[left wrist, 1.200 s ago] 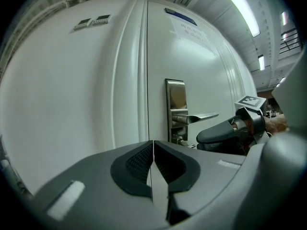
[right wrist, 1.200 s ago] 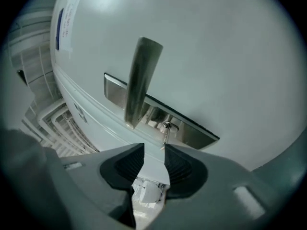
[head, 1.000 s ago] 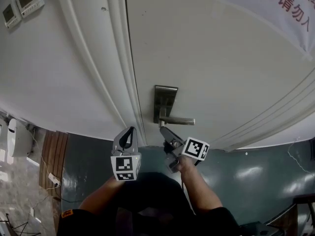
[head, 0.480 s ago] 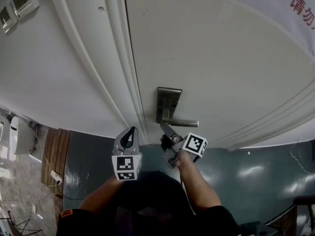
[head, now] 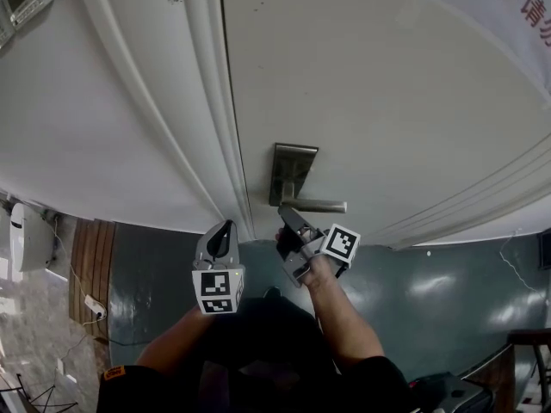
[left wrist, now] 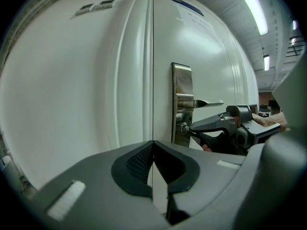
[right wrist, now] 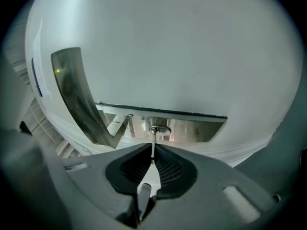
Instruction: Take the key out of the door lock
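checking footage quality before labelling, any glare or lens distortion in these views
Head view: fisheye bows the door edges, and glare patches shine on the floor. Left gripper view: the ceiling light is blown out and the corners vignette dark. Right gripper view: the handle looks curved, the lock plate mirrors surroundings, the key reads clearly.

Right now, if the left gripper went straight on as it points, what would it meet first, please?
The left gripper, jaws shut, points at the seam between the door and its frame, just left of the lock plate; it would probably meet the door's edge first.
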The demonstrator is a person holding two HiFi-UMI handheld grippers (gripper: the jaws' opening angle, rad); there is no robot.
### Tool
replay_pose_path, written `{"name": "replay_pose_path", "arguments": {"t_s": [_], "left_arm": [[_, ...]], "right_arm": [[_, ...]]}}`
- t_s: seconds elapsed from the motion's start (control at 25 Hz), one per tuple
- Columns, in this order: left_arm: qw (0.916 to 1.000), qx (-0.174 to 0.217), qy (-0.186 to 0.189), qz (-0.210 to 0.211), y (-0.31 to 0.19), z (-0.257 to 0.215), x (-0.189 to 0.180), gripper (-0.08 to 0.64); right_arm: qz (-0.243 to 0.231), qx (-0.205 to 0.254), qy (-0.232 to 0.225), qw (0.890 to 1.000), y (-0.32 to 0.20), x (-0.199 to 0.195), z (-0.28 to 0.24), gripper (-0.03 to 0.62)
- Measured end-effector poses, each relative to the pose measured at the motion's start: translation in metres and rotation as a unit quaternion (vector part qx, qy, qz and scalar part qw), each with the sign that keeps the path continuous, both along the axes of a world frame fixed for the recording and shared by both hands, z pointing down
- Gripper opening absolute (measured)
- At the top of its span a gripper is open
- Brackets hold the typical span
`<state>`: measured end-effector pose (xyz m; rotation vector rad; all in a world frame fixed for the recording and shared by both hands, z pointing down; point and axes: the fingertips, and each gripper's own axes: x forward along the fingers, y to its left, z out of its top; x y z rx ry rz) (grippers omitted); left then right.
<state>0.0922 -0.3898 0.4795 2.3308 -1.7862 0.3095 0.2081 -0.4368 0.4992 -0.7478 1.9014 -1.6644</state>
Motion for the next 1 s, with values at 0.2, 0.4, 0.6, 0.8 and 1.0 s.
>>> {"name": "replay_pose_path", "arguments": {"t_s": [0.2, 0.4, 0.6, 0.8, 1.0], "left_arm": [[0.9999, -0.008, 0.009, 0.006, 0.005, 0.004, 0.002, 0.018], [0.9999, -0.006, 0.011, 0.009, 0.008, 0.003, -0.002, 0.018], [0.9999, -0.006, 0.013, 0.008, 0.012, 0.001, -0.010, 0.018], [0.9997, -0.003, 0.015, 0.018, 0.010, 0.000, -0.013, 0.018], [0.9990, -0.007, 0.018, 0.040, 0.024, 0.000, -0.008, 0.018]], "right_arm": [[0.014, -0.015, -0.006, 1.000, 0.001, 0.001, -0.001, 0.015], [0.027, -0.023, -0.010, 0.999, 0.002, 0.003, -0.001, 0.015], [0.026, -0.029, -0.027, 0.999, 0.013, 0.001, -0.003, 0.015], [-0.008, -0.032, -0.042, 0.999, 0.067, -0.014, 0.004, 0.015], [0.005, -0.002, -0.030, 1.000, 0.091, -0.015, -0.014, 0.015]]}}
